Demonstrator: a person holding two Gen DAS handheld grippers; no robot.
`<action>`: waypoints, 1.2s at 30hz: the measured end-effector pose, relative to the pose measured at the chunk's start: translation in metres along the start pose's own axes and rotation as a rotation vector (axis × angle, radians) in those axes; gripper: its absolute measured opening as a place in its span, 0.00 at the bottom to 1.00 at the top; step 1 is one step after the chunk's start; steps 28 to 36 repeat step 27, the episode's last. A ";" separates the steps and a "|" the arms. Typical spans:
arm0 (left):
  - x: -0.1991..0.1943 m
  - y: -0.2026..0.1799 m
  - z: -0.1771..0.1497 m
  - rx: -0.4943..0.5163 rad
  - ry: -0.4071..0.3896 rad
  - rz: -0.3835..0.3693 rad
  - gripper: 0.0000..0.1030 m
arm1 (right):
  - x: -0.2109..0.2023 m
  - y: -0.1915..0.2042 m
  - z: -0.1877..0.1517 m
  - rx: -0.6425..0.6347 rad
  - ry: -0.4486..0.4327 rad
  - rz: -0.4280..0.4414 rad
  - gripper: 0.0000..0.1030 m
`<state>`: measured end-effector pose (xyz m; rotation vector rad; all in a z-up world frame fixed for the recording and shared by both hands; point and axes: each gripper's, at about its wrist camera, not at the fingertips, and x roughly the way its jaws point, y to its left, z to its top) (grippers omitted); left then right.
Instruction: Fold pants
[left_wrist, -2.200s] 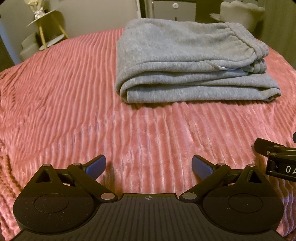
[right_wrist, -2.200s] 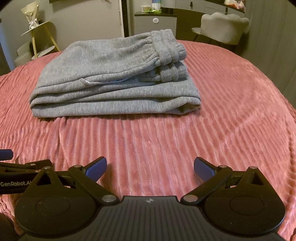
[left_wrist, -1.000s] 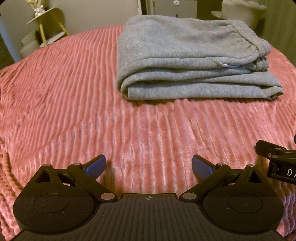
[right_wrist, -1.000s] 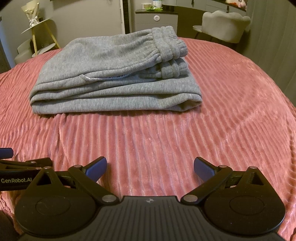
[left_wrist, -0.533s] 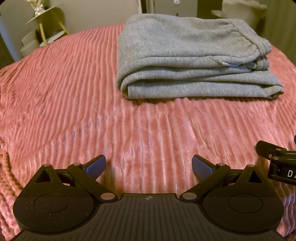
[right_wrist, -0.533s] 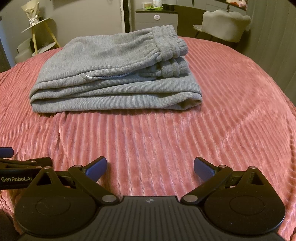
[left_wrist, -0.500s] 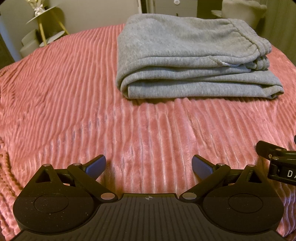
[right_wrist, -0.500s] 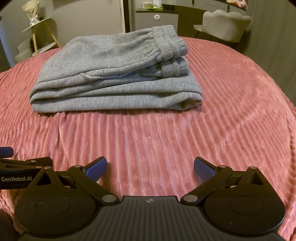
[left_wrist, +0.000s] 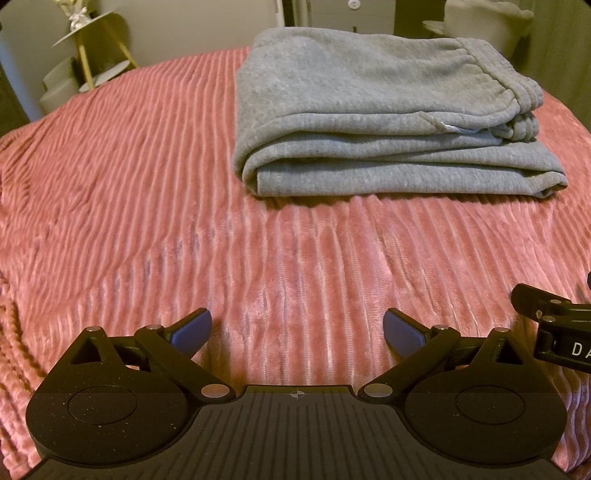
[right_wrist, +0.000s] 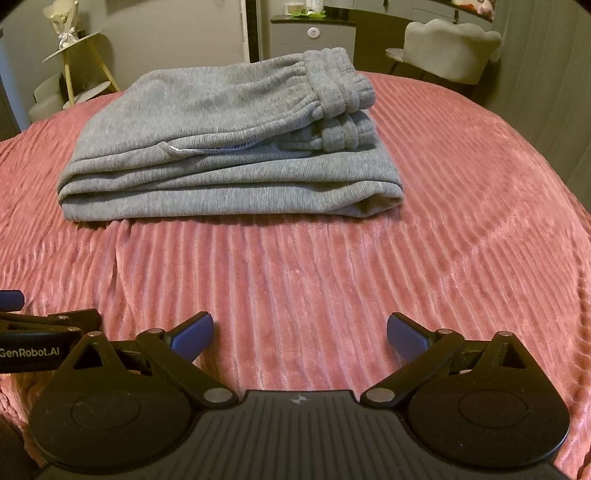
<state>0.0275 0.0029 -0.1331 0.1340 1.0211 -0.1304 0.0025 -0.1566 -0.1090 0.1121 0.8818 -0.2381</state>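
Pants (left_wrist: 384, 110) lie folded in a compact stack mid-bed, on the pink cover (left_wrist: 147, 184), waistband on top at the right. Your left gripper (left_wrist: 297, 328) and right gripper (right_wrist: 300, 330) hover near the cover's front, well apart from the stack, jaws wide, holding nothing. Folding looks finished; at most square an edge, else withdraw.

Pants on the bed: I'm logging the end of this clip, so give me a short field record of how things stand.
pants: grey, folded into a layered stack, waistband on top at the right end
surface: pink ribbed blanket, pants lying on it
left gripper: open, empty, short of the pants
right gripper: open, empty, short of the pants
contact: neither gripper touches the pants
background: chair and yellow-legged stand beyond the bed
task: pants look folded
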 end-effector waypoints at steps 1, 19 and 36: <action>0.000 0.000 0.000 0.000 0.000 0.000 0.99 | 0.000 0.000 0.000 -0.001 0.000 -0.001 0.97; -0.002 -0.003 0.000 0.016 -0.015 0.015 0.99 | 0.000 -0.001 -0.001 -0.009 0.000 -0.008 0.97; -0.004 -0.004 0.000 0.028 -0.032 0.021 0.99 | 0.000 -0.001 0.000 -0.009 -0.002 -0.007 0.97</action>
